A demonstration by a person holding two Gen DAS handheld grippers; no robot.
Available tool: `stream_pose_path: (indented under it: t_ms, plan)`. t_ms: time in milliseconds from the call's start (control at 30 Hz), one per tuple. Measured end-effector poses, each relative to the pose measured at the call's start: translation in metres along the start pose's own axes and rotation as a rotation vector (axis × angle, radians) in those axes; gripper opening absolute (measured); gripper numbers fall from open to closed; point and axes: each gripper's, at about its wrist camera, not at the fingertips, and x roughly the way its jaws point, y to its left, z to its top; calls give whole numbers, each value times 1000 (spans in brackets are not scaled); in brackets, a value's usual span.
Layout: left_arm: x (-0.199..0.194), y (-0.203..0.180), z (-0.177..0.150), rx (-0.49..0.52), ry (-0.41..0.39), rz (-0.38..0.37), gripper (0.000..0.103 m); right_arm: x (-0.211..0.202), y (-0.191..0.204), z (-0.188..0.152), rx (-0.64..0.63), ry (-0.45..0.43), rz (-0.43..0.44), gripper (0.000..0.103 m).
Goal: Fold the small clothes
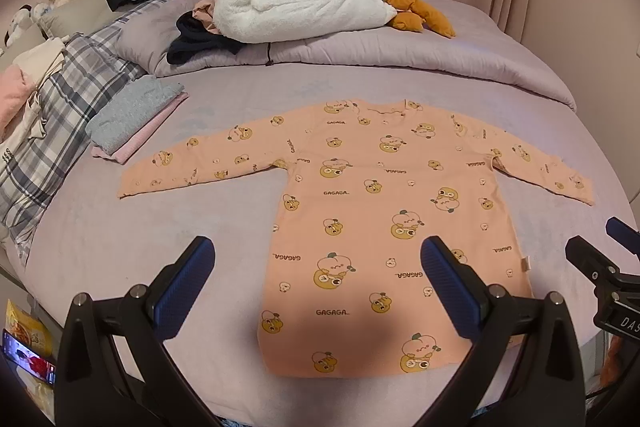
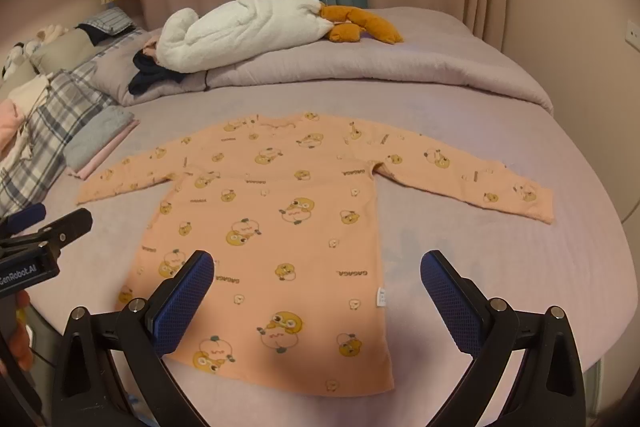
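Note:
A small peach long-sleeved shirt with a yellow cartoon print lies flat on the lilac bed, both sleeves spread out, its hem toward me. It also shows in the right wrist view. My left gripper is open and empty, held above the shirt's lower left part. My right gripper is open and empty above the shirt's lower right edge. The right gripper also shows at the right edge of the left wrist view, and the left gripper at the left edge of the right wrist view.
A stack of folded clothes, grey on pink, lies left of the shirt. A plaid quilt and pillows lie at far left. A white plush goose rests on a rolled lilac duvet behind. Curtains hang at the back.

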Motion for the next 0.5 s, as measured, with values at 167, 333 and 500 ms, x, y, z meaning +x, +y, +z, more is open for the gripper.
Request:
stream_pose_path:
  t_ms: [167, 333, 500]
  plan:
    - [0, 1, 1, 0, 3, -2, 103, -1, -1, 0, 2, 0, 0, 102]
    - [0, 2, 2, -4, 1, -2, 103, -1, 0, -1, 0, -3, 0, 102]
    - [1, 0, 1, -3, 3, -1, 103, -1, -1, 1, -2, -1, 1, 102]
